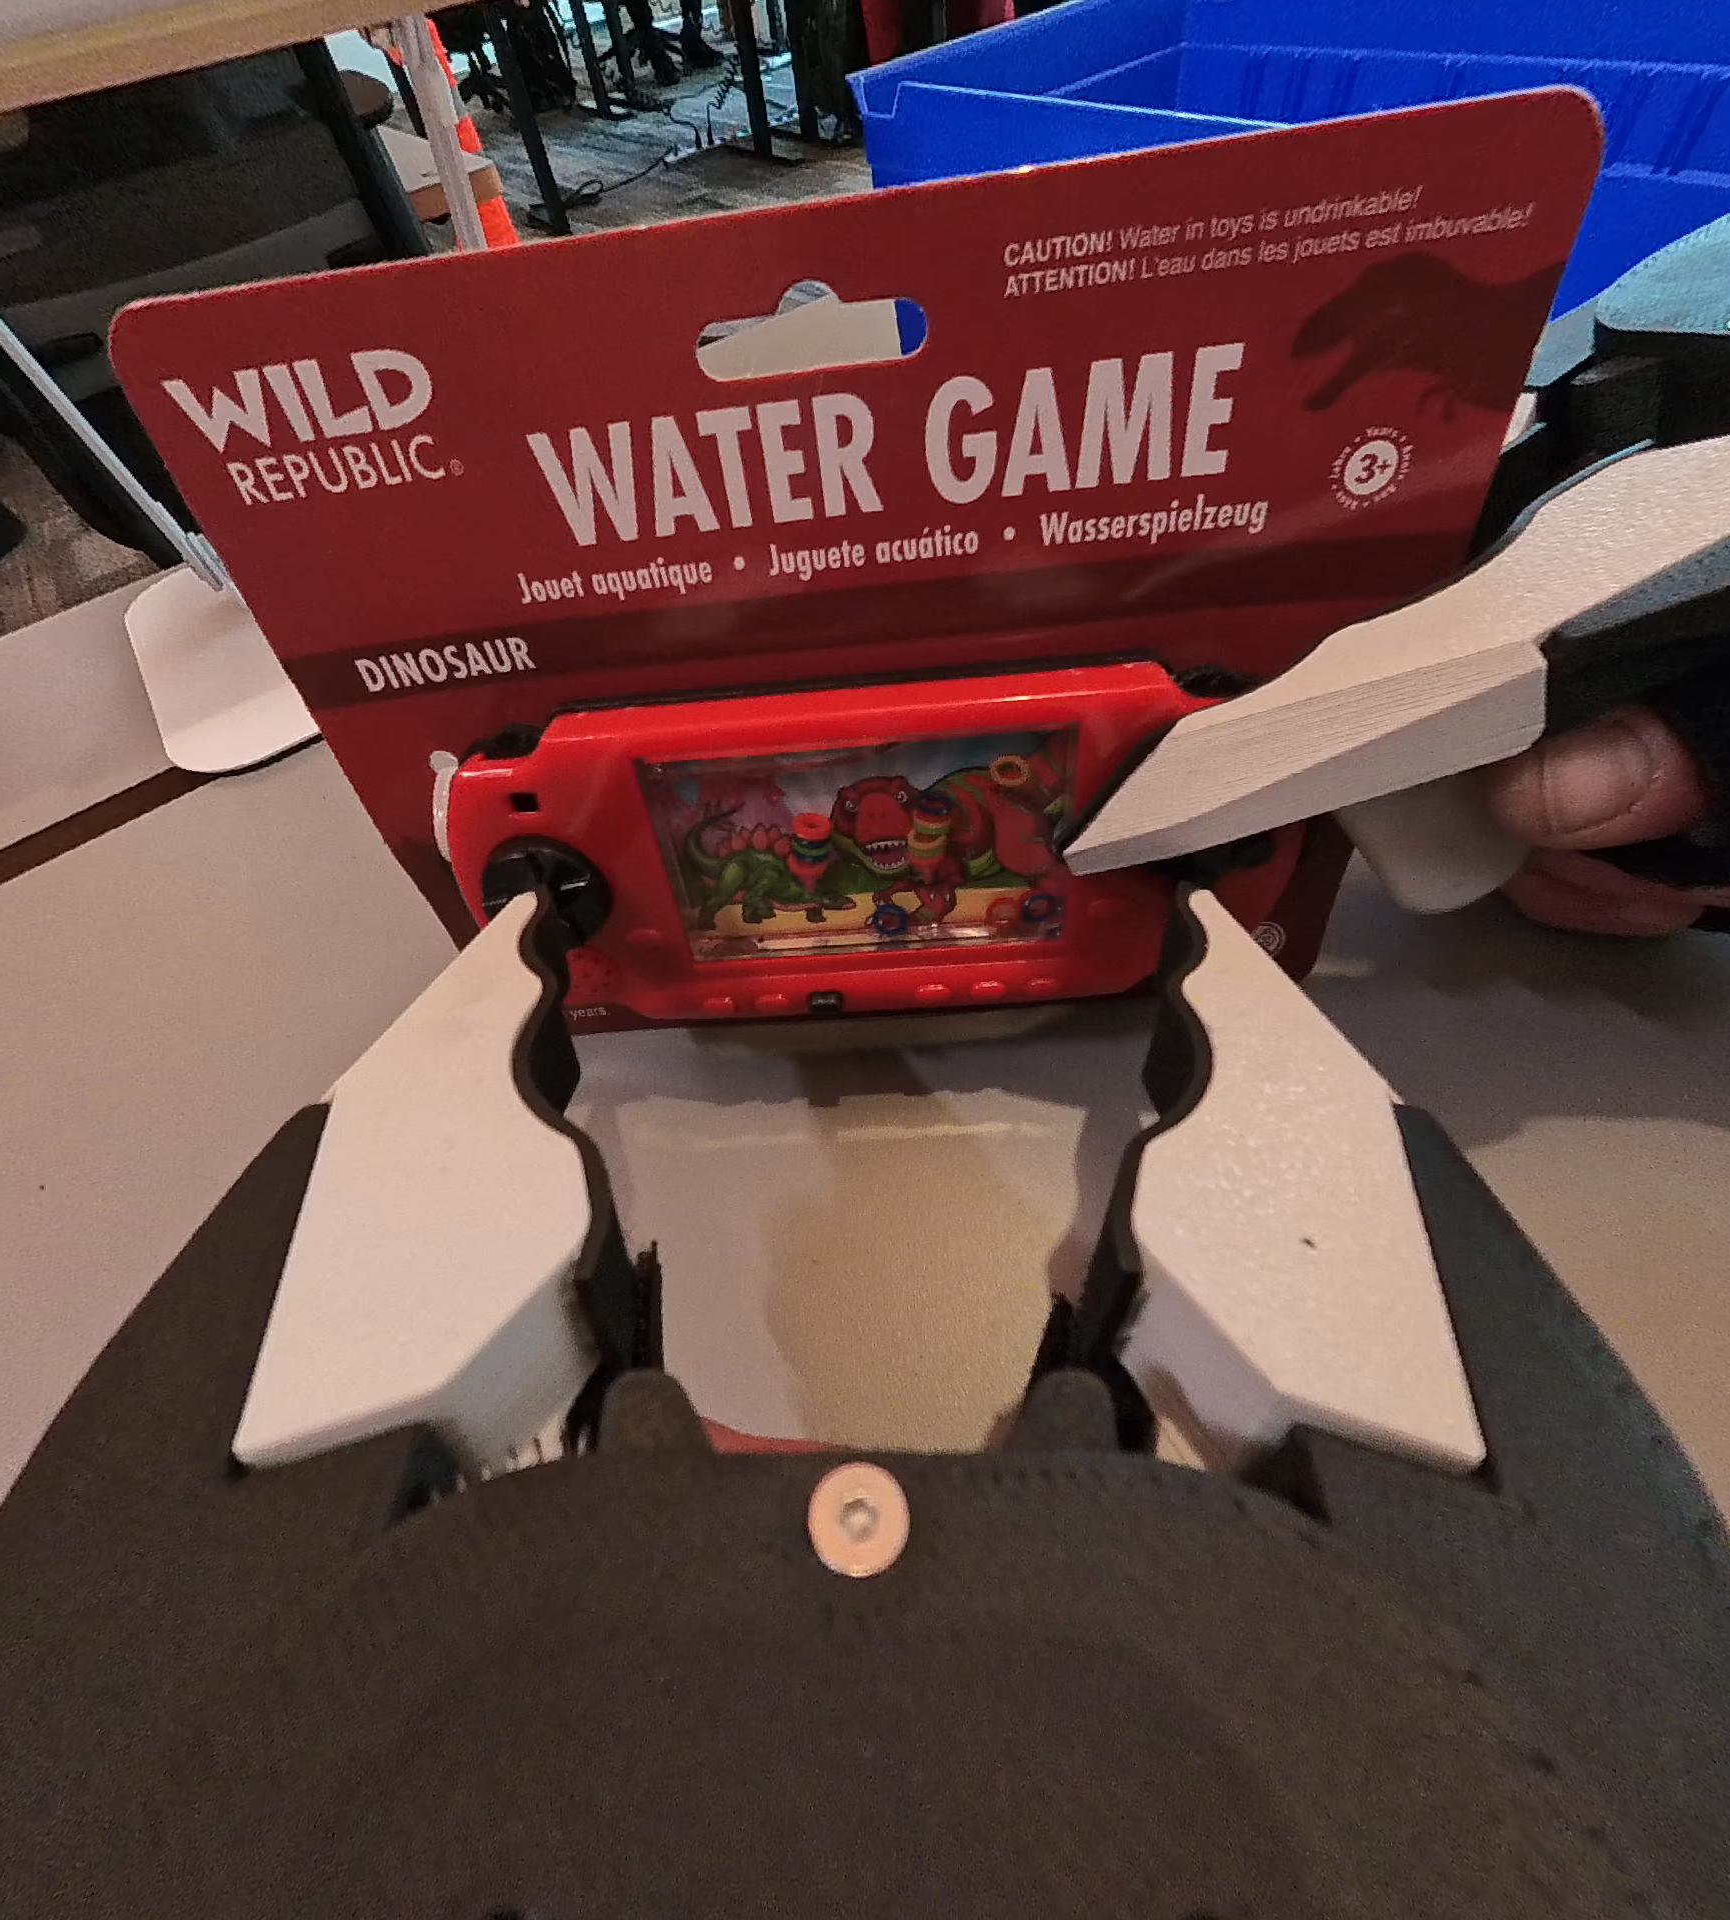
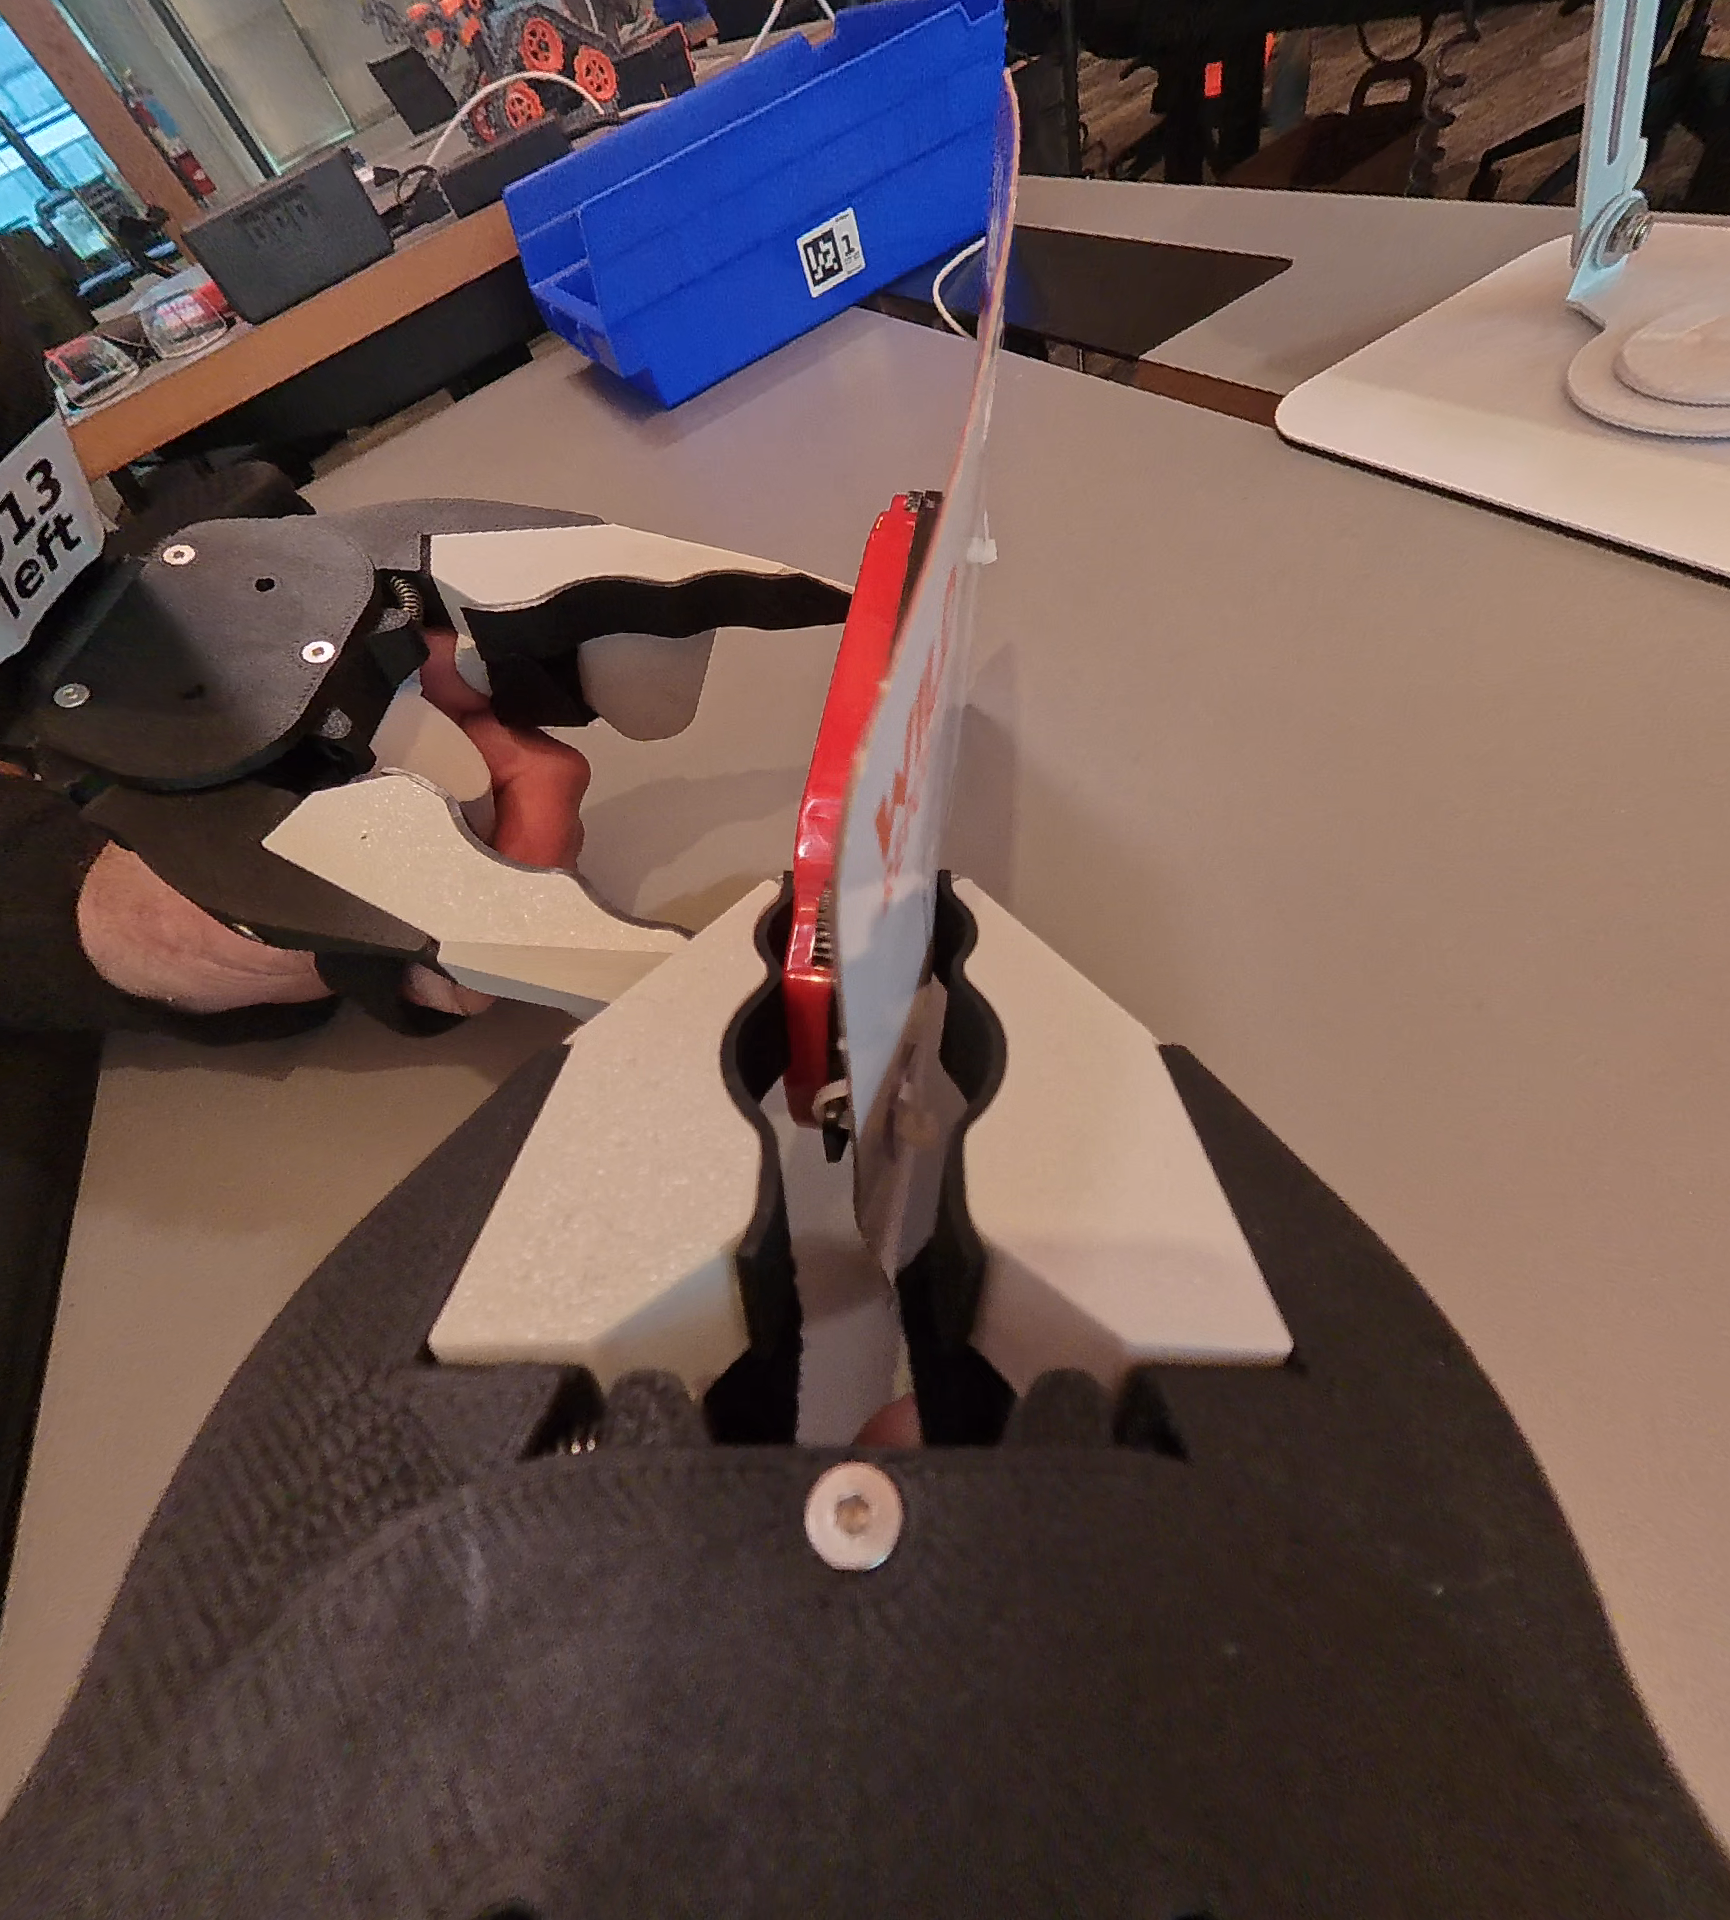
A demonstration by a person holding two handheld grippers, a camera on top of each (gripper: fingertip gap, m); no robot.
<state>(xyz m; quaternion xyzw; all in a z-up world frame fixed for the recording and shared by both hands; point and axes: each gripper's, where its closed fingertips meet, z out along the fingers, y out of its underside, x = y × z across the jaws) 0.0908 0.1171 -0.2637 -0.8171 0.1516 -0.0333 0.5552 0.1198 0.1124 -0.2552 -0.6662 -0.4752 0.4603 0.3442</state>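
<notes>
A red handheld water game (image 1: 840,862) on a tall red backing card (image 1: 840,468) stands upright on the grey table (image 1: 113,1091). My left gripper (image 1: 856,914) is open and empty. It faces the front of the game, with one fingertip by the black round button and the other near the game's right end. My right gripper (image 2: 861,894) is shut on the right end of the pack, with the red game (image 2: 830,779) and the card (image 2: 944,644) edge-on between its fingers. It reaches in from the right in the left wrist view (image 1: 1131,831). The open left gripper (image 2: 762,769) shows at left.
A blue plastic bin (image 2: 736,239) sits behind the pack and also shows in the left wrist view (image 1: 1360,104). A white stand base (image 2: 1567,416) lies at the far right of the table. A person's hands (image 2: 186,945) hold both grippers. Desks and chairs stand beyond.
</notes>
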